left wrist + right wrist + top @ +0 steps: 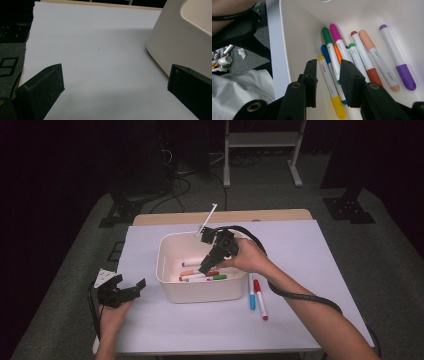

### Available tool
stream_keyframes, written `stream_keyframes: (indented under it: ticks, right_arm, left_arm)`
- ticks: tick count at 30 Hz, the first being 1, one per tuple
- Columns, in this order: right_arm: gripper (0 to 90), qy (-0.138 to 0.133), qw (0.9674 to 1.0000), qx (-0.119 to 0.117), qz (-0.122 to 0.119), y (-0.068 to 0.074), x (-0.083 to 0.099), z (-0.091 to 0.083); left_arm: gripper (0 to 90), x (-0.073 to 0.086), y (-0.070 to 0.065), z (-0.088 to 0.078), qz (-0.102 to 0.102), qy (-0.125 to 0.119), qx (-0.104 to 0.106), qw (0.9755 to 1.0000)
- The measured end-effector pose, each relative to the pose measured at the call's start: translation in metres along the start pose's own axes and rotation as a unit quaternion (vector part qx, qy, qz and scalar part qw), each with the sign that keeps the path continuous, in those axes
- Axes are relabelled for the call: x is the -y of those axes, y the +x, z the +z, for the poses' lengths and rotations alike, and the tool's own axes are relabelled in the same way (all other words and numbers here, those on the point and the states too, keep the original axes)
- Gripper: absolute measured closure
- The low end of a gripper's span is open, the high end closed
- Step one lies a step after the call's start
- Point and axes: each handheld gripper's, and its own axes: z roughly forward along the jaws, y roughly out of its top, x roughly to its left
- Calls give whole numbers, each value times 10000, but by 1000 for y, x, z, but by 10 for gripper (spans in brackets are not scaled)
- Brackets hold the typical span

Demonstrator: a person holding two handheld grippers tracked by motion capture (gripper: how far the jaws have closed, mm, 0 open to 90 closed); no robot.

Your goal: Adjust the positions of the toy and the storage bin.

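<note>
Currently my right gripper (pixel 327 75) is down inside the white bin (pixel 167 287), center of the high view, jaws part-spread and straddling the yellow marker (pixel 331 91) without pinching it; nothing is clamped. Judging by that, this looks like a drop-off into the bin, w/ the marker lying loose beside the blue marker (pixel 329 67) along the bin's left wall in the right gripper view. Other pens lie roughly parallel on the floor: green (pixel 329 45), magenta (pixel 338 37), brown-capped (pixel 364 57), peach (pixel 374 55), purple (pixel 397 57). All smooth white plastic barrels w/ glossy coloured caps and ends, round, so they'd roll and settle against each other. Bin is matte plastic, rounded corners, walls flaring outward. Two more markers, blue (pixel 251 292) and red (pixel 260 299), sit on the pale sheet (pixel 300 250) just right of the bin, prob. next to collect. My left gripper (pixel 131 287) is parked lower left on the sheet, jaws wide apart, empty, near the bin's outer wall, out of the way.
</note>
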Motion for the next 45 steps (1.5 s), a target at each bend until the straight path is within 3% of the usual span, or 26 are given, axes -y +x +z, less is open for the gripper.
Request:
stream_keyframes:
  ticks: [14,22,29,36,38,45]
  right_arm:
    - [652,-752,9968,221,168,12,46,-61]
    - [643,-950,9938,365,447,7,79,-85]
    - [633,-1163,9887,567,758,1,115,-107]
    - [616,-1248,9847,619,1051,-7,153,-105]
    - [602,-1289,9825,619,1193,-11,169,-97]
    - [585,-1302,9786,607,1470,-17,195,-72]
  left_arm:
    - [0,0,-2,1,12,32,-12,10000]
    - [0,0,-1,0,21,46,-27,10000]
    - [0,0,-2,1,50,78,-23,10000]
    - [0,1,-2,0,28,69,-27,10000]
    - [0,1,-2,1,17,61,-29,10000]
    - [0,1,-1,0,36,62,-33,10000]
